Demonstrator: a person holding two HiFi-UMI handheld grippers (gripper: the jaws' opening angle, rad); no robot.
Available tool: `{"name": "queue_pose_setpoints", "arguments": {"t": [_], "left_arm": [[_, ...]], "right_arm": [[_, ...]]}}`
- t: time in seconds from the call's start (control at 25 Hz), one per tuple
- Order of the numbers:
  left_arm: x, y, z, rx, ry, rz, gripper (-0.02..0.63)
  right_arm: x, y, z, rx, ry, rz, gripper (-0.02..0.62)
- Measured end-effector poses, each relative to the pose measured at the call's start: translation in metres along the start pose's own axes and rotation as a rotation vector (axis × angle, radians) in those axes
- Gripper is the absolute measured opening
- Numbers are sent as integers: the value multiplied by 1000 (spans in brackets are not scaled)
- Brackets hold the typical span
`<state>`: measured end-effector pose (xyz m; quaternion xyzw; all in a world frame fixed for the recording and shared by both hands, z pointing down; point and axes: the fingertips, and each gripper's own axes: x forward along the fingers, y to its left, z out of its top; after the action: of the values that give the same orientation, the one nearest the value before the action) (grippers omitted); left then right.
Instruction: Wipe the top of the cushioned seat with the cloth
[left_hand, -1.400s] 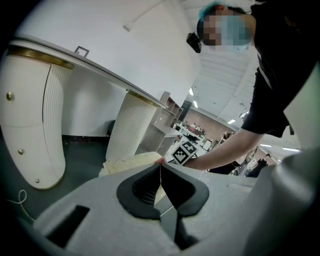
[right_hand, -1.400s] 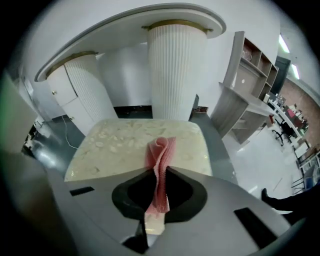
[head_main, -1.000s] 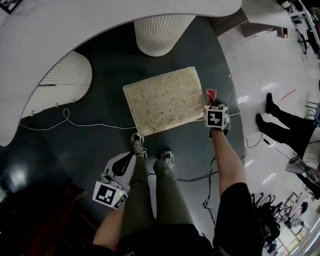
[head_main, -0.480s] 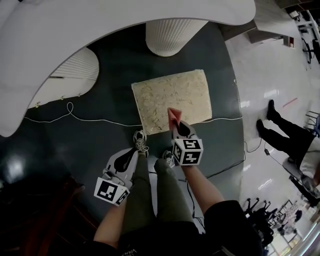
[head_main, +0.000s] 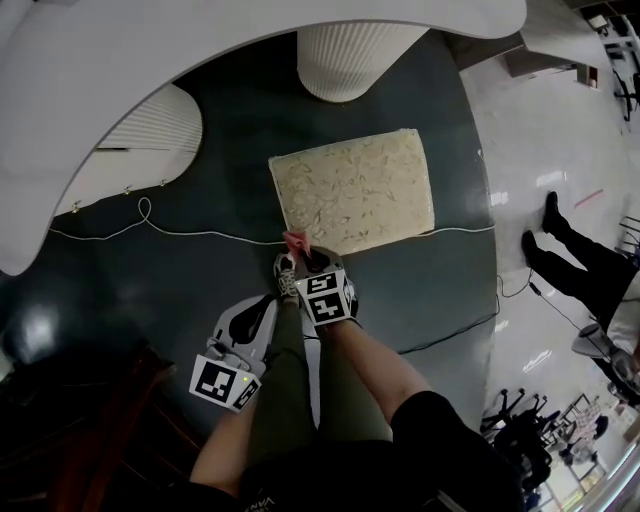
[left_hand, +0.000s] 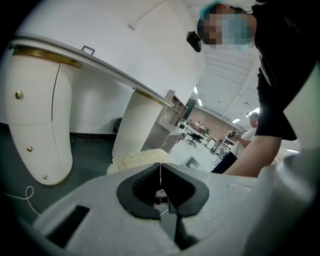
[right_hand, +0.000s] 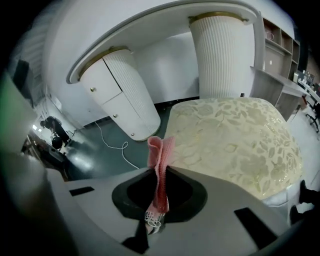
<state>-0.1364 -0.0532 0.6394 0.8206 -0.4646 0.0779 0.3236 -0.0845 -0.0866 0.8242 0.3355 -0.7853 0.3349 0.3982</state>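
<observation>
- Grips a pink cloth (right_hand: 161, 160) in the clenched jaws of the right gripper (head_main: 306, 254), with a crumpled fold standing up above the jaw tips.
- Holds that gripper low at the near edge of the cushioned seat (head_main: 352, 193), toward its left corner; impossible to tell whether the cloth touches the fabric.
- Shows the seat as a square cushion in pale cream fabric with a leaf pattern, lying flat on a dark grey-green floor (head_main: 200, 290).
- Carries the left gripper (head_main: 266, 302) low beside the left leg, jaws pressed together with nothing between them, apart from the seat and nearer the body than the right gripper.
- Frames olive-trousered legs (head_main: 290, 400) running up the middle of the head view, with a laced sneaker (head_main: 285, 274) just beside the right gripper and close to the seat's near edge.
- Takes in a curved white counter (head_main: 200, 40) arching over the far side, with a ribbed white pedestal (head_main: 355, 50) standing just beyond the seat.
- Adds a ribbed white cabinet (head_main: 135, 155) under the counter at left, gold knobs visible on its doors in the right gripper view.
- Traces a white cable (head_main: 180, 232) across the floor from the left to the seat's near edge, and a black cable (head_main: 440, 338) curving away at right.
- Catches a bystander's dark trousers and black shoes (head_main: 560, 240) on the glossy pale floor at far right, well apart from the seat.
</observation>
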Motion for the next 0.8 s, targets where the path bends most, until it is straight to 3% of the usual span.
{"name": "queue_pose_setpoints", "arguments": {"t": [0.2, 0.52, 0.68, 0.8], "left_arm": [[10, -8, 2, 5, 2, -28, 18], [29, -29, 3, 25, 9, -92, 18], [29, -29, -1, 36, 30, -94, 18], [28, -28, 0, 44, 35, -88, 18]], "right_arm": [[-29, -58, -5, 38, -16, -78, 28], [-92, -220, -23, 23, 8, -374, 27], [-118, -288, -32, 15, 71, -513, 26], [-133, -325, -44, 74, 134, -600, 26]]}}
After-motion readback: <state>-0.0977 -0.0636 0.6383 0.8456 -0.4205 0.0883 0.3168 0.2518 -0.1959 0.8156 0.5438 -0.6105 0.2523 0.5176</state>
